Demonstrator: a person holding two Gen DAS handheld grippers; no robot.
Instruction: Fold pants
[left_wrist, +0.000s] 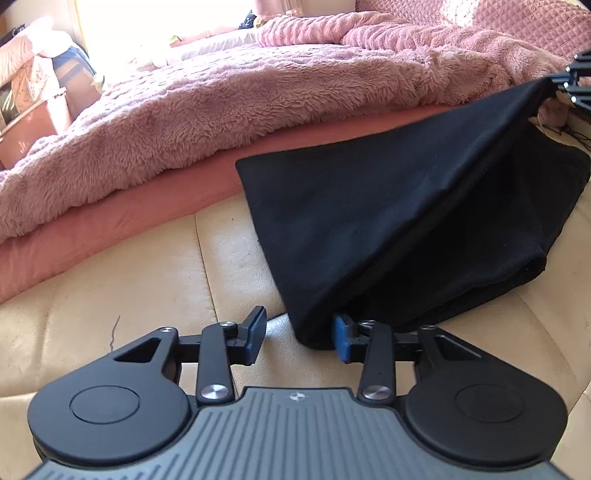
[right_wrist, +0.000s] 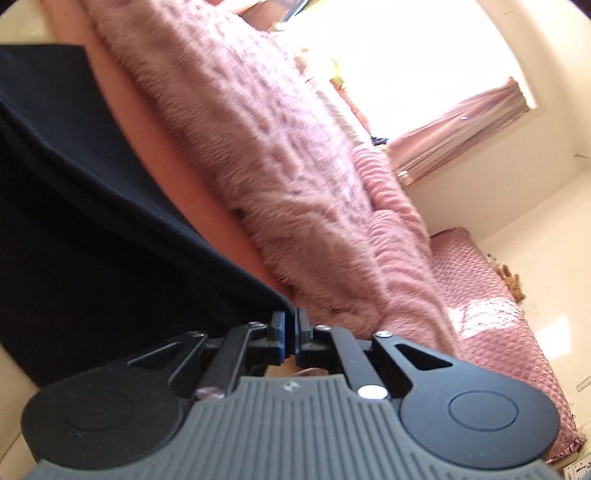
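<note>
The black pants (left_wrist: 406, 221) lie partly folded on a cream leather surface (left_wrist: 129, 295). One corner is lifted up to the far right, where my right gripper (left_wrist: 570, 83) holds it. My left gripper (left_wrist: 299, 338) is open and low on the leather. The pants' near corner hangs between its fingers and touches the right blue pad (left_wrist: 341, 339). In the right wrist view my right gripper (right_wrist: 290, 332) is shut on a corner of the black pants (right_wrist: 92, 229), which stretch away to the left.
A fluffy pink blanket (left_wrist: 203, 122) and a pink sheet (left_wrist: 110, 229) cover the bed behind the pants. Boxes and clutter (left_wrist: 33, 92) stand at the far left. A bright window with a pink curtain (right_wrist: 461, 129) shows in the right wrist view.
</note>
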